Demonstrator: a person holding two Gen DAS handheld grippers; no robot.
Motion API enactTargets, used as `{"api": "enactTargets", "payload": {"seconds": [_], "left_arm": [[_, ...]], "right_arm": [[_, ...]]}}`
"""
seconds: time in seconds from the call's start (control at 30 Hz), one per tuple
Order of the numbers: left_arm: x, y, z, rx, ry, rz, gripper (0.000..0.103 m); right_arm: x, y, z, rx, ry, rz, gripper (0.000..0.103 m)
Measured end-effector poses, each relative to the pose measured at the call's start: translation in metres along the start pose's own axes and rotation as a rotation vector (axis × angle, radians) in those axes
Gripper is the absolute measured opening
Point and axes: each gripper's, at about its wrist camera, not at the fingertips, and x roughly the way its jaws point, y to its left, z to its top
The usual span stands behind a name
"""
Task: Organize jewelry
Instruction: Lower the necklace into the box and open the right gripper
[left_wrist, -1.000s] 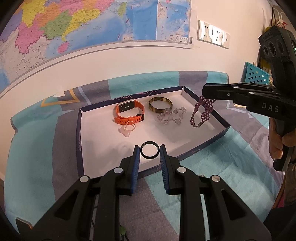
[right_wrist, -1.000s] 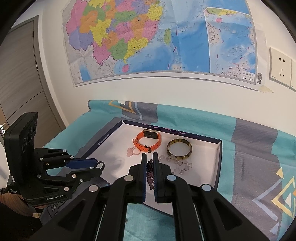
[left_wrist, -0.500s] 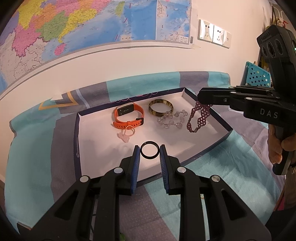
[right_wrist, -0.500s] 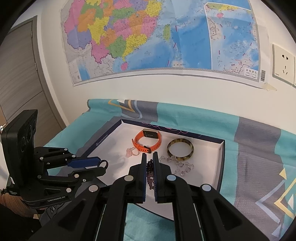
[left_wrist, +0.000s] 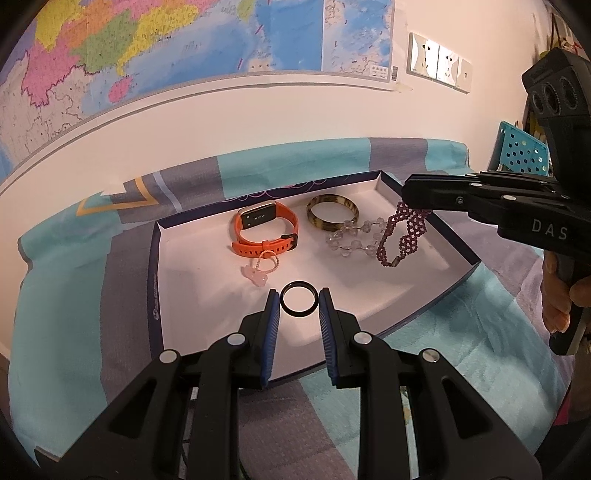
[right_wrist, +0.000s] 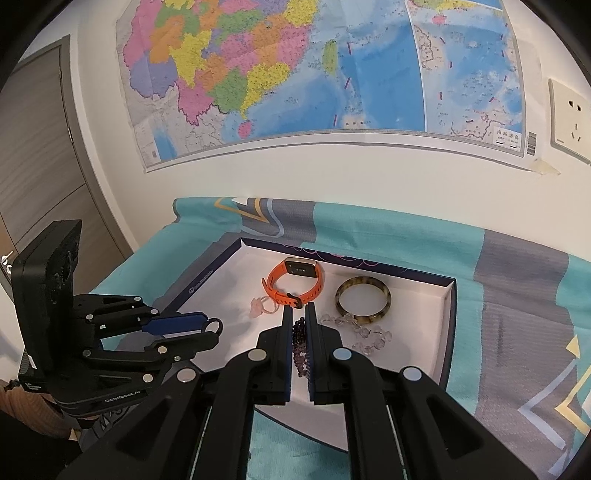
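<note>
- While held over the tray (left_wrist: 458, 258), both pieces at risk of dropping: black ring (left_wrist: 298, 303) pinched only at its edges by left gripper (left_wrist: 298, 308), jaws narrowly apart; could twist out and roll onto the cloth (left_wrist: 480, 369).
- Purple beaded bracelet (left_wrist: 404, 236) clamped in right gripper (right_wrist: 299, 334), jaws almost fully closed; loose end dangling into tray, likely to snag the clear bead bracelet (left_wrist: 351, 240) just beside it.
- Inside tray: orange watch band (left_wrist: 264, 230) toward back, pink charm (left_wrist: 258, 271) in front of it, brown bangle (left_wrist: 332, 212) near back wall.
- Ring hovering above tray's front part, not yet set down.
</note>
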Motion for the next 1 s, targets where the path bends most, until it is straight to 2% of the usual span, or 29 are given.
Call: {"api": "enactTargets", "payload": {"seconds": [1.0], "left_arm": [[0.034,0.014,0.009,-0.062,0.075,0.004,0.022]], "right_arm": [[0.039,-0.015,0.005,0.076,0.037,0.039,0.005]]}}
